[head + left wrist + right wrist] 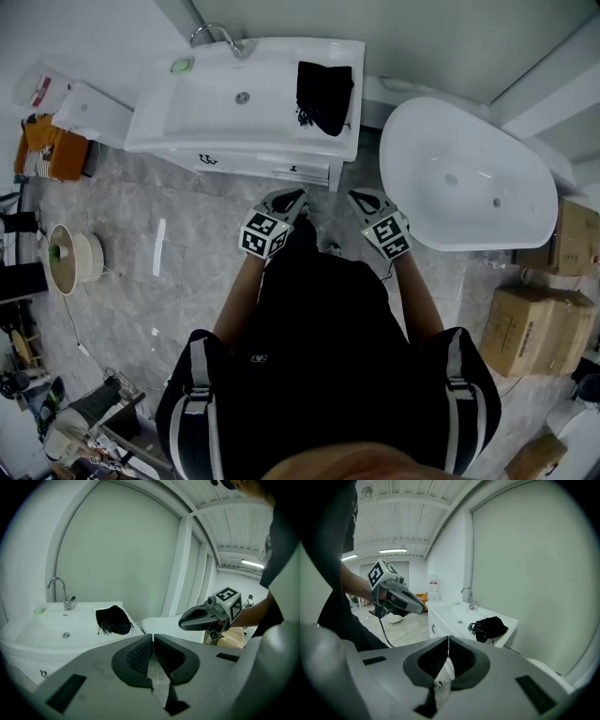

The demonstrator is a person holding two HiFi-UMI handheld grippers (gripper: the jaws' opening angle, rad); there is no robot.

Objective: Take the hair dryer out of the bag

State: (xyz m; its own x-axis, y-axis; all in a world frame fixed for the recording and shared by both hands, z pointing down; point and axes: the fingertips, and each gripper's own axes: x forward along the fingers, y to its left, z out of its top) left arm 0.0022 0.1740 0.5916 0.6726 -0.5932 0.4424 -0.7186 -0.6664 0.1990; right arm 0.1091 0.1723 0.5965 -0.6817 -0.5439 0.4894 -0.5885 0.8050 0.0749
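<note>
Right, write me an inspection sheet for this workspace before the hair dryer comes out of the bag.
Surface: white vanity counter with a basin and faucet.
Job's things: black bag lies on the counter's right end, beside the basin; hair dryer not visible.
Clutter: small green item by the faucet.
Grippers: left gripper and right gripper both shut, empty, held short of the vanity.
Cables: dark cord bunched at the bag's edge.
Surroundings: white bathtub to the right; cardboard boxes on the floor.
</note>
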